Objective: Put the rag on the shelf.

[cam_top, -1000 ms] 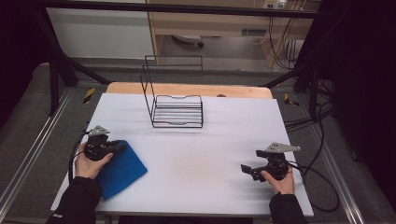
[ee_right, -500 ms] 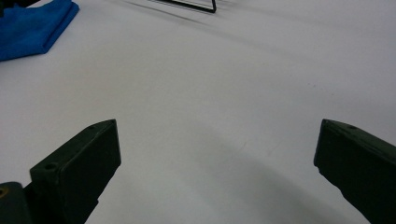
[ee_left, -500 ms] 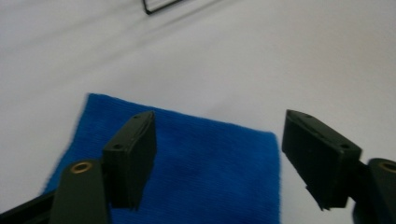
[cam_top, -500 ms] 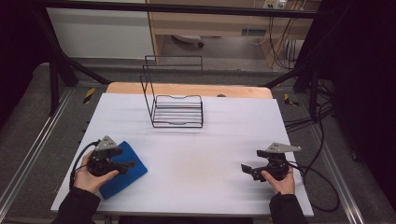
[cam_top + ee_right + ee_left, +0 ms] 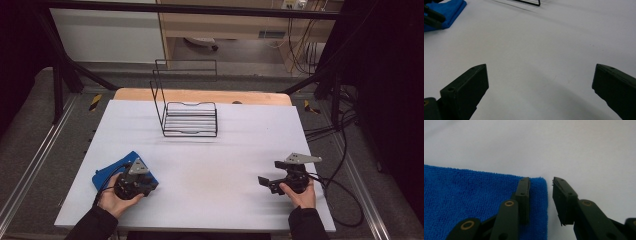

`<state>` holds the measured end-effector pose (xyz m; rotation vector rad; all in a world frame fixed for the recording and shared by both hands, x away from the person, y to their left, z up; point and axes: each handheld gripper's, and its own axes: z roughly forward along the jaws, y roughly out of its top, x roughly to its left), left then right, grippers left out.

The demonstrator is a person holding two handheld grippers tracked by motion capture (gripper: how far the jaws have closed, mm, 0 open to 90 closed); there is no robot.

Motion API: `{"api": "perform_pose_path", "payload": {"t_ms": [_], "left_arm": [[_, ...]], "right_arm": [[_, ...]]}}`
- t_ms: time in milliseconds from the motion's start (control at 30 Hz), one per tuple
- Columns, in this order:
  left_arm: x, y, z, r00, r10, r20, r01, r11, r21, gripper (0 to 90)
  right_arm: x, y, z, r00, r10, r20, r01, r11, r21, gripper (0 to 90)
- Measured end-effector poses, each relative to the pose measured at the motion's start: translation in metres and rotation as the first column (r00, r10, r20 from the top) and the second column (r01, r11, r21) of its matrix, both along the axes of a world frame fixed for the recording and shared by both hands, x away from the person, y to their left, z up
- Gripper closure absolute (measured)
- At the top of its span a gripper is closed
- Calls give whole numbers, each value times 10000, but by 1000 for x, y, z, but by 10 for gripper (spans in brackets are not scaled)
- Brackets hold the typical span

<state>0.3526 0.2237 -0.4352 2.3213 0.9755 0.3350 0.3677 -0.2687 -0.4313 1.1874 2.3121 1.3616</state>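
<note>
On the white surface (image 5: 210, 165) a blue cloth (image 5: 111, 170) lies near the front left corner, flat against the covering. The left tool (image 5: 150, 186) sits at the cloth's right edge, held in the person's left hand (image 5: 114, 199), with its grey plate on top and a black cable looping beside it over the cloth. In the left gripper view the cloth (image 5: 469, 202) fills the lower left, and the left tool (image 5: 541, 200) straddles its corner: one jaw lies over the blue fabric just inside the edge, the other over the bare white surface (image 5: 574, 150) just beyond it. A narrow gap remains between the jaws, so the tool is partly released and clamps nothing; whether the jaw tips touch the cloth cannot be told.

The right tool (image 5: 264, 182) rests near the front right of the surface in the person's right hand (image 5: 299, 194), well apart from the cloth, pointing left across the surface. In the right gripper view its jaws stand wide apart, fully released, with bare surface (image 5: 541, 45) between them; the cloth (image 5: 445, 12) shows at the far upper left.

A black wire rack (image 5: 187, 112) stands upright toward the back of the surface, near the middle, its tall back frame rising behind a low basket of parallel wires. It holds nothing. A strip of bare wood (image 5: 200, 95) shows behind the white covering.
</note>
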Motion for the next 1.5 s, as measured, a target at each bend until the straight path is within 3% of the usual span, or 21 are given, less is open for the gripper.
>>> {"api": "perform_pose_path", "payload": {"t_ms": [67, 267, 433, 500, 600, 633, 800, 1000, 1167, 1300, 1400, 1500], "left_arm": [[0, 0, -1, 10000, 23, 29, -23, 10000, -52, 672], [0, 1, -2, 9995, 223, 229, -225, 9997, 97, 817], [7, 8, -1, 9996, 270, -128, -277, 9981, -551, 866], [7, 8, 7, 9986, 498, 180, -474, 9923, -1147, 867], [5, 4, 16, 9971, 630, 438, -559, 9874, -1481, 867], [4, -2, 22, 9970, 641, 425, -546, 9791, -1959, 867], [2, -29, 27, 9973, 518, 521, -388, 9735, -2256, 866], [10, -73, 26, 9969, 239, 745, -77, 9775, -2109, 864], [24, -112, 15, 9979, 13, 640, 132, 9744, -2245, 862], [31, -121, 7, 9980, -229, 592, 355, 9745, -2214, 849], [35, -121, 2, 9979, -494, 417, 579, 9698, -2369, 815], [33, -115, 8, 9961, -737, 490, 834, 9667, -2419, 619]], "right_arm": [[0, 0, 0, 10000, 2, 2, -2, 10000, 0, 12], [0, 0, 0, 10000, 29, 26, -29, 10000, 3, 12], [0, 0, 0, 10000, 8, -27, -7, 10000, 19, 12], [0, 0, 0, 10000, 19, -15, -19, 10000, 35, 12], [1, 0, 0, 10000, -15, -48, 16, 10000, 42, 13], [1, 1, 0, 10000, -29, -65, 29, 10000, 40, 13], [1, 2, 0, 10000, 5, -41, -5, 10000, 26, 13], [1, 3, 1, 10000, 31, 16, -31, 10000, 65, 15], [2, 3, 1, 10000, -21, 49, 20, 10000, 83, 18], [1, 3, 1, 10000, 19, 83, -19, 10000, 76, 19], [1, 4, 1, 10000, 11, 87, -11, 10000, 64, 20], [0, 5, 1, 9999, 22, 154, -23, 10000, 33, 29]]}}
